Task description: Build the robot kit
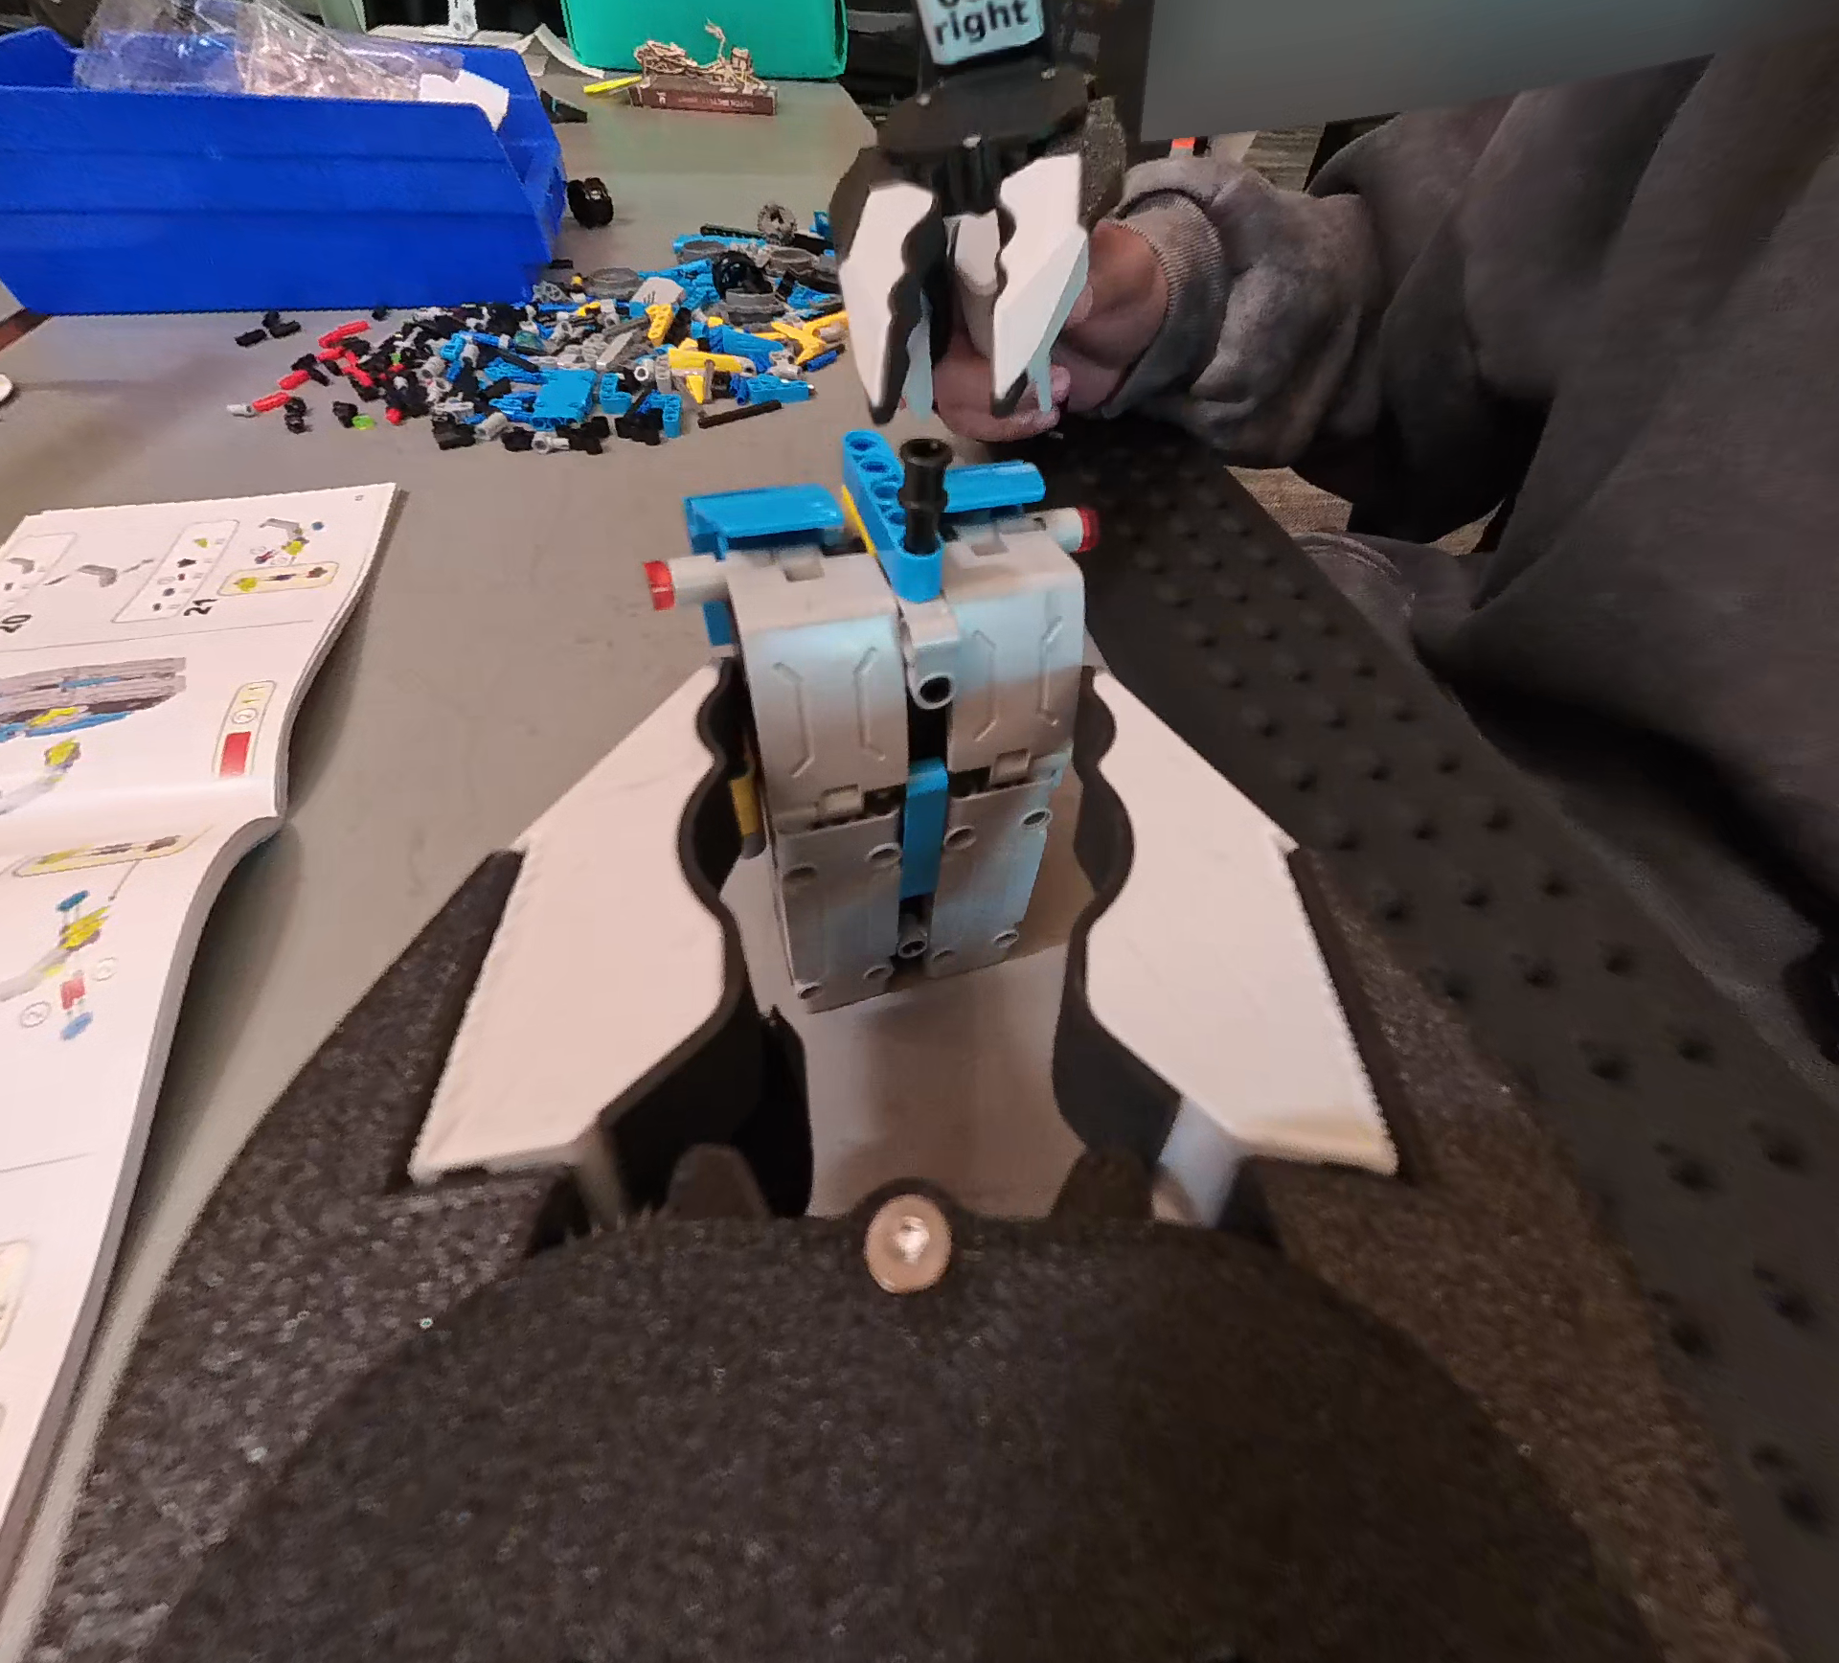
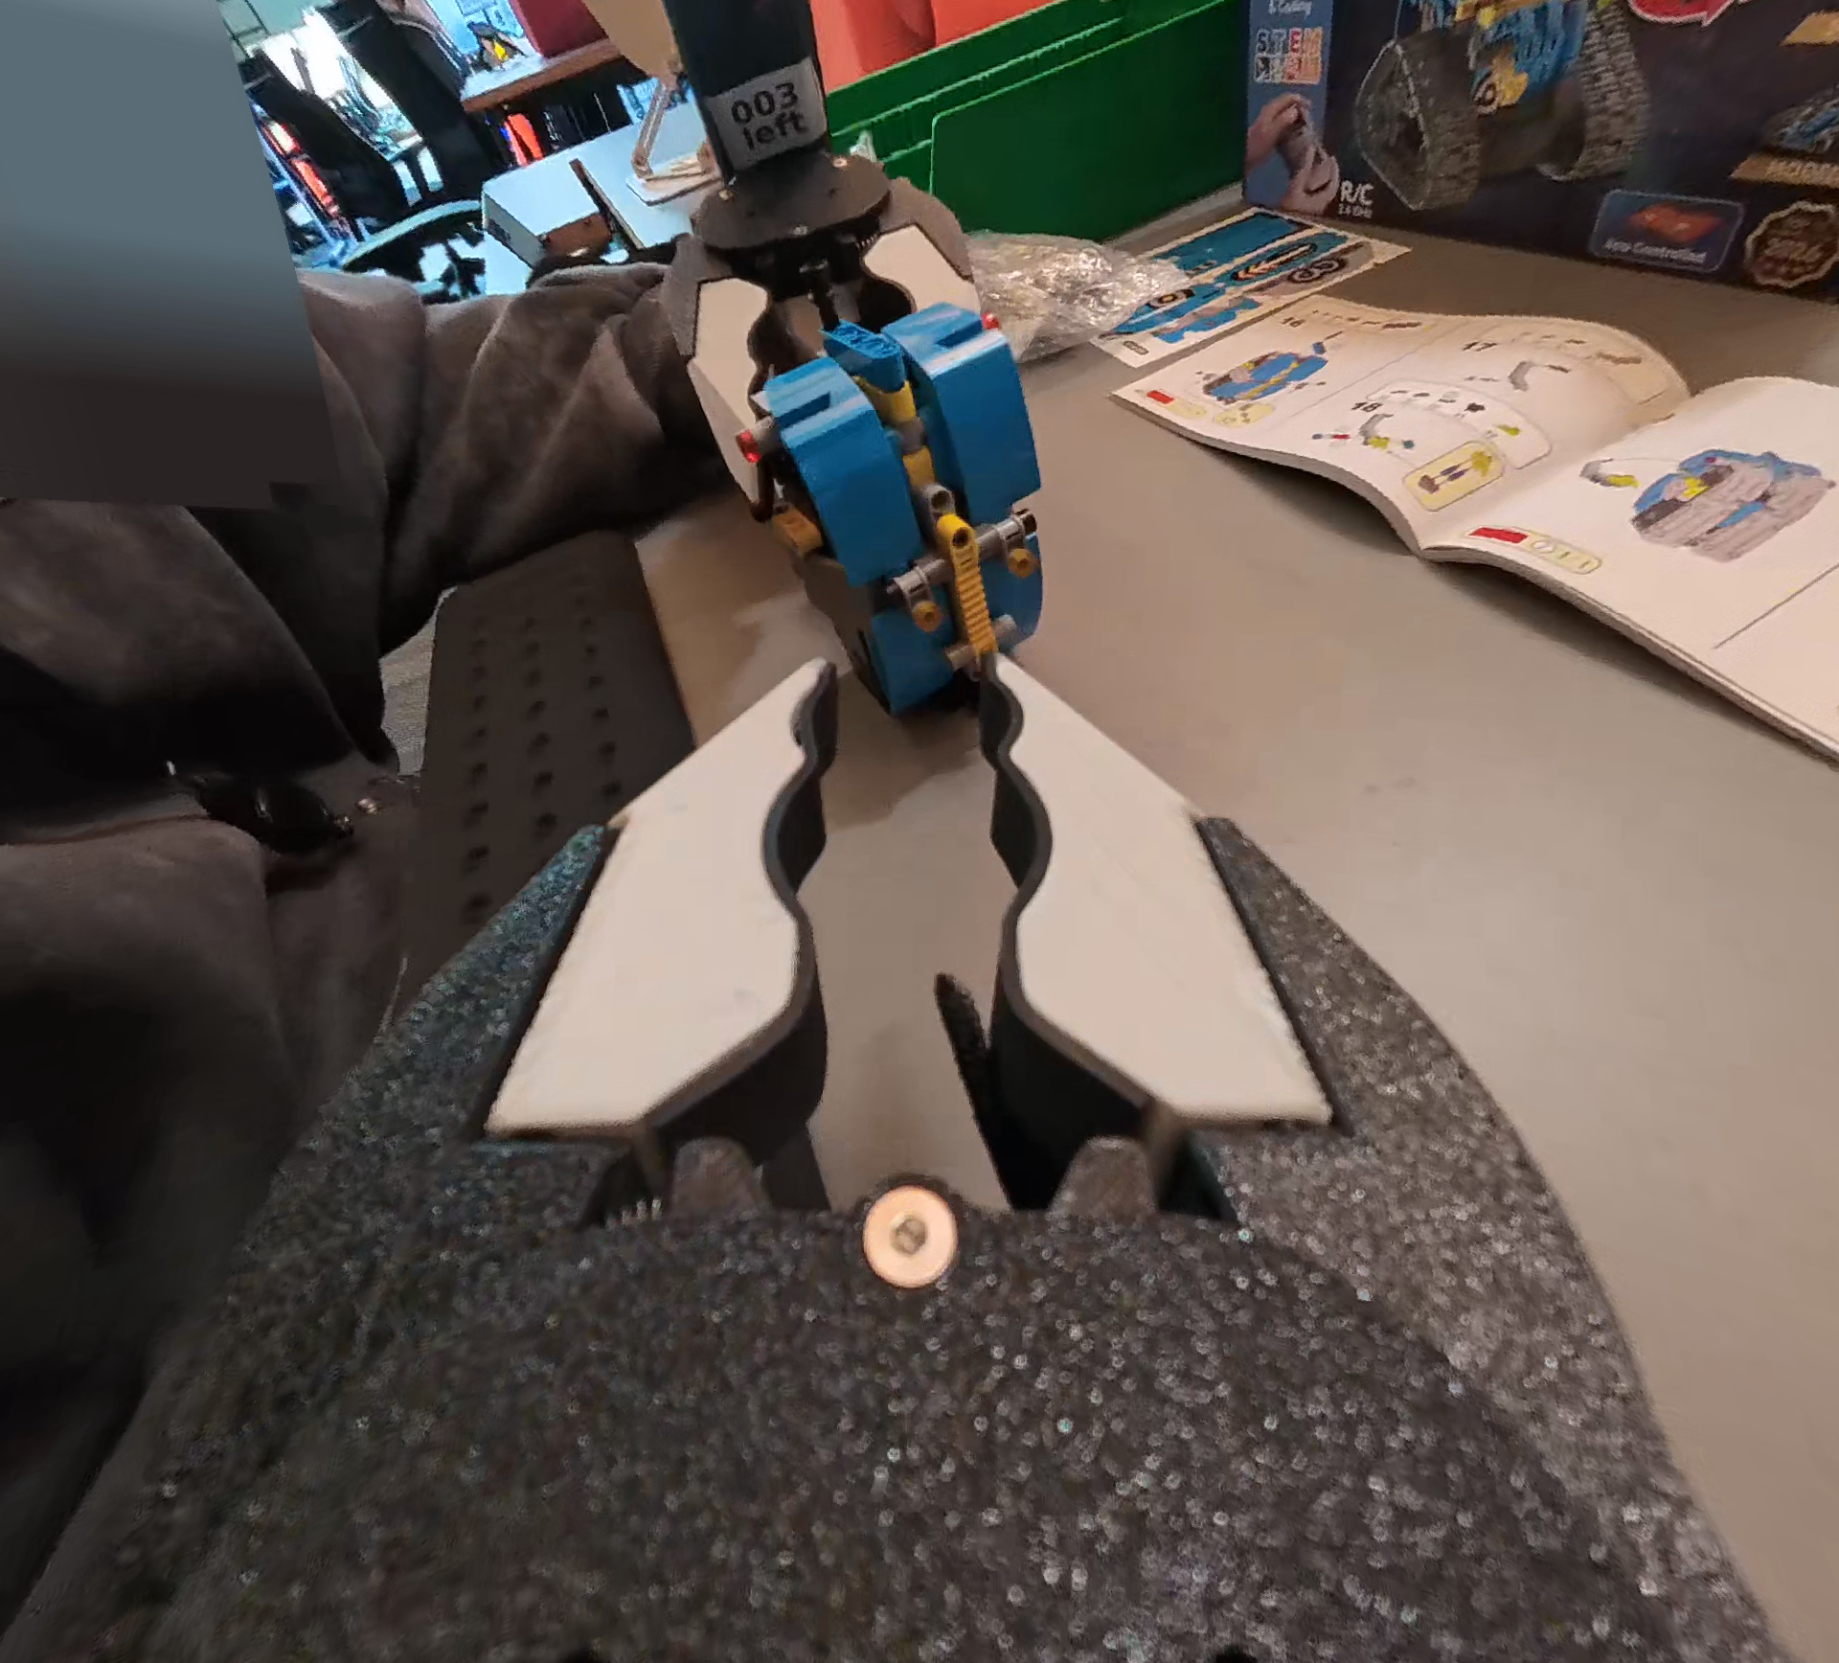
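Clamped low-centre in the left wrist view, the left gripper (image 1: 901, 809) pinches a grey-and-blue brick assembly (image 1: 901, 719) — its black upright pin (image 1: 920, 501) directly below the spread, empty right gripper (image 1: 960, 391).

My left gripper (image 1: 906, 779) is clamped on the model (image 1: 911, 769), fingers level. My right gripper (image 2: 911, 680) faces it, jaws parted and empty, tips just short; my hand (image 1: 1075, 341) grips its handle.
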Available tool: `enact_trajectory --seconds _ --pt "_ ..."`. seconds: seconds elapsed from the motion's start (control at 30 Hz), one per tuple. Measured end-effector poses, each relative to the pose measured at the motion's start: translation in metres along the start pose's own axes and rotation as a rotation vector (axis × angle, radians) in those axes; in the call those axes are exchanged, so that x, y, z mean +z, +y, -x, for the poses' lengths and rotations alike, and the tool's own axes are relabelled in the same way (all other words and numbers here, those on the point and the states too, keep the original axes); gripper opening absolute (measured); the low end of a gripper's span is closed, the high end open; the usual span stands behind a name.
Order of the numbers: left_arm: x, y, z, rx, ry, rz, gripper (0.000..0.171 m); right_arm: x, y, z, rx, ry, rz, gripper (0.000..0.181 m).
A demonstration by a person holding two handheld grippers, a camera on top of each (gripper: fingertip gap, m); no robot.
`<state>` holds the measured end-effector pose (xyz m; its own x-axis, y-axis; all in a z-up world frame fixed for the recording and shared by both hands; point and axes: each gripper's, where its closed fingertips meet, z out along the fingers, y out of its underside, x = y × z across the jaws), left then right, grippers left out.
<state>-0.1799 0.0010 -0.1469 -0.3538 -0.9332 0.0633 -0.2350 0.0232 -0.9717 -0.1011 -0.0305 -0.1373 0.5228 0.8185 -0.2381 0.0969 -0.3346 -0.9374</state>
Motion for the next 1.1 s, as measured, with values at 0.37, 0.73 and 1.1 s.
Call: enact_trajectory --seconds 0.37,0.73,1.1 --pt "-0.003 -0.002 0.006 -0.073 -0.012 -0.022 0.067 0.008 0.010 -0.001 0.026 -0.014 0.069 0.029" --pt "-0.001 0.000 0.002 0.017 -0.054 0.000 0.067 0.009 0.011 0.000 0.027 -0.018 0.077 0.029" --pt "-0.002 -0.001 0.008 -0.055 -0.460 0.019 0.067 0.073 -0.063 0.044 -0.171 0.169 -0.045 0.029"
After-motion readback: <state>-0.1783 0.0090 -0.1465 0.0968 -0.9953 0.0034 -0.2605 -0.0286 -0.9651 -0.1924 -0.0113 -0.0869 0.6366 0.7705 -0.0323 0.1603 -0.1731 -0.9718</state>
